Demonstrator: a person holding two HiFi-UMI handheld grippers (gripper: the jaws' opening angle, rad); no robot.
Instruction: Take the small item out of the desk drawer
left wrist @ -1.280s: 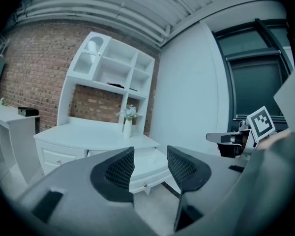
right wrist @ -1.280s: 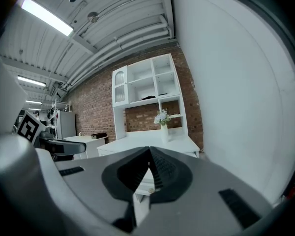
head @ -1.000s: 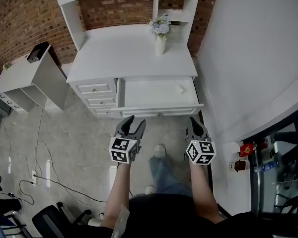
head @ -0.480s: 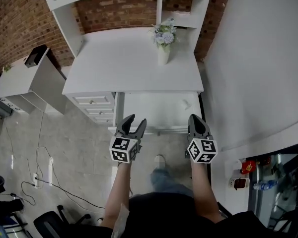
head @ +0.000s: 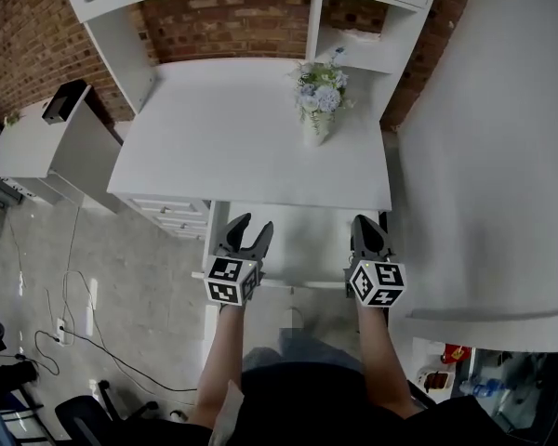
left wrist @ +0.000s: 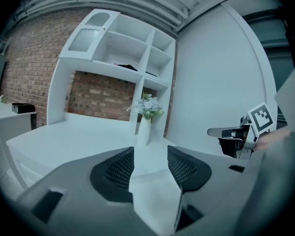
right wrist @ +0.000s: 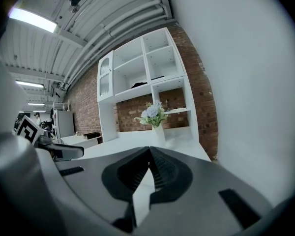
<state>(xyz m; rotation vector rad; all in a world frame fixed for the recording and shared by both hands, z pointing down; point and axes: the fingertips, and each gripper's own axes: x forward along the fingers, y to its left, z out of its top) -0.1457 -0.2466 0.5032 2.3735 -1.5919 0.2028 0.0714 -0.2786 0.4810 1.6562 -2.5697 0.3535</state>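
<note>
Drawer (head: pixel 302 244) juts open beneath the white surface (head: pixel 214 128), contents hidden; vase (head: pixel 314 131) holds flowers (head: pixel 322 91). Left gripper (head: pixel 253 225) fingers apart, right gripper (head: pixel 365 223) fingers together.

The tabletop (head: pixel 232 128) is smooth, matt white like painted wood — behind it the wall (head: pixel 223 24) is rough red-brown brick — while the floor (head: pixel 121 277) is grey and faintly glossy, and the left gripper (left wrist: pixel 150 149) has fingers (left wrist: pixel 101 183) of dark matt plastic with grid-textured pads (left wrist: pixel 122 167).
</note>
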